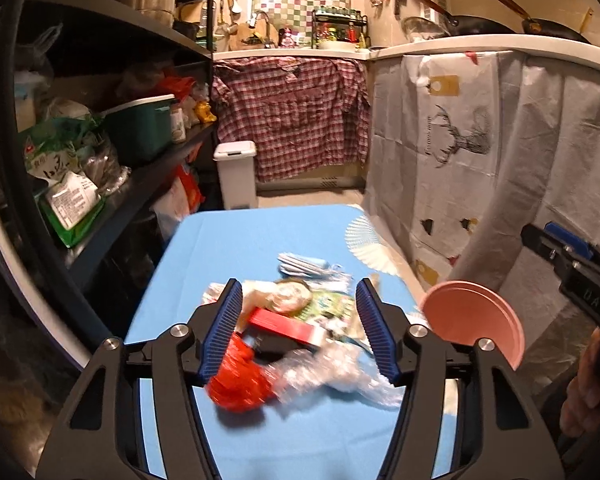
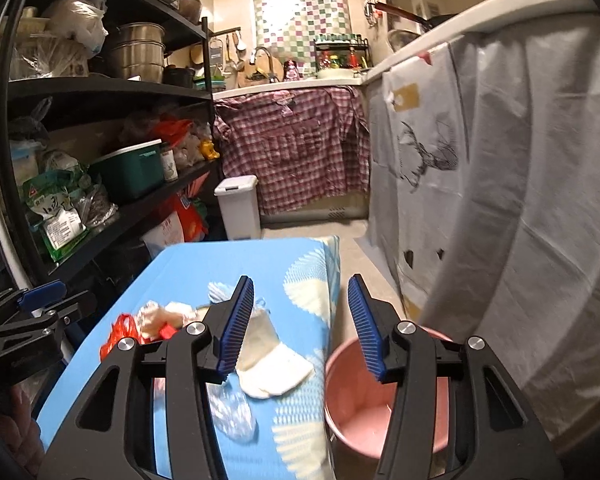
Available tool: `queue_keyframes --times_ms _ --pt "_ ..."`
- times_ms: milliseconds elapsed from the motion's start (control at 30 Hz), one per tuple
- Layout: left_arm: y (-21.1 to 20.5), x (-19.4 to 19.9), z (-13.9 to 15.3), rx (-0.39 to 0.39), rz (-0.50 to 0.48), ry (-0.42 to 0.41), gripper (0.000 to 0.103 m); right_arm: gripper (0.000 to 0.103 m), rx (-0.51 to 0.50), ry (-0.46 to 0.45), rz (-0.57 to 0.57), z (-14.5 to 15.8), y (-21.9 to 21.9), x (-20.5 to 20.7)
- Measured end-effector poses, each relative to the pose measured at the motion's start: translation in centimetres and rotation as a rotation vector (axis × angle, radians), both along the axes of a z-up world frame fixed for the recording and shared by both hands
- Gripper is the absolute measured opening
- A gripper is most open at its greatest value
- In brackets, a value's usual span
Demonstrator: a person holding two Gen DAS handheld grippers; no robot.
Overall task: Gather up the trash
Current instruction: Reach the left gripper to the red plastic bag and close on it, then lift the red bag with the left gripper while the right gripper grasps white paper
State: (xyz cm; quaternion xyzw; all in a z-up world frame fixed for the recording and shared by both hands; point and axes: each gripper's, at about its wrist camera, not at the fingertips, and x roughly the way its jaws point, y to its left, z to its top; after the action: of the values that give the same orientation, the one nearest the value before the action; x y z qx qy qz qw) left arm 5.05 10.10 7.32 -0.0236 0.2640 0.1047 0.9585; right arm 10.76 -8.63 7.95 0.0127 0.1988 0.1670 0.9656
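Motion blurs the heaped wrappers and red crumpled plastic [image 1: 240, 376] on the blue counter [image 1: 220, 248], beneath the left gripper [image 1: 300, 328], fingers spread. The right gripper [image 2: 302, 328], fingers also spread and pinching nothing, has the pink plastic bucket [image 2: 360, 420] at five o'clock.

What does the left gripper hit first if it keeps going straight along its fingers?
Most likely the pile of trash on the light blue tablecloth: between the left gripper fingers sit a flat red box and a crumpled red plastic wrapper. Motion blur hides depth, so which comes first is uncertain.
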Motion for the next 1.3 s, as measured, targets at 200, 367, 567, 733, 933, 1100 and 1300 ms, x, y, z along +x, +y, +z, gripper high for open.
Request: queue_keyframes --times_ms 200,367,567,733,933,1100,1300 --pt "3.3 0.7 -2.2 -0.060 0.070 -0.001 0.053 0.045 0.011 -0.006 0.043 -1.2 2.6 2.2" --pt "4.9 1.1 -4.3 -0.079 0.109 0.042 0.052 0.031 0.035 0.055 0.074 -4.6 3.9 3.5" --pt "7.5 1.5 -6.4 -0.170 0.175 0.093 0.052 0.031 0.047 0.148 0.086 -7.7 4.9 5.6" --pt "9.0 2.3 -8.7 -0.225 0.213 0.157 0.052 0.034 0.049 0.243 0.132 -10.5 6.9 7.5" --pt "9.9 2.5 -10.0 -0.248 0.234 0.184 0.052 0.037 0.008 0.263 0.175 -11.8 9.4 8.4" --pt "10.2 3.0 -10.8 -0.274 0.227 0.207 0.053 0.037 -0.021 0.308 0.142 -12.9 10.7 9.8" --pt "9.8 3.5 -11.4 -0.256 0.199 0.215 0.054 0.036 -0.050 0.344 0.125 -13.7 11.3 10.5"
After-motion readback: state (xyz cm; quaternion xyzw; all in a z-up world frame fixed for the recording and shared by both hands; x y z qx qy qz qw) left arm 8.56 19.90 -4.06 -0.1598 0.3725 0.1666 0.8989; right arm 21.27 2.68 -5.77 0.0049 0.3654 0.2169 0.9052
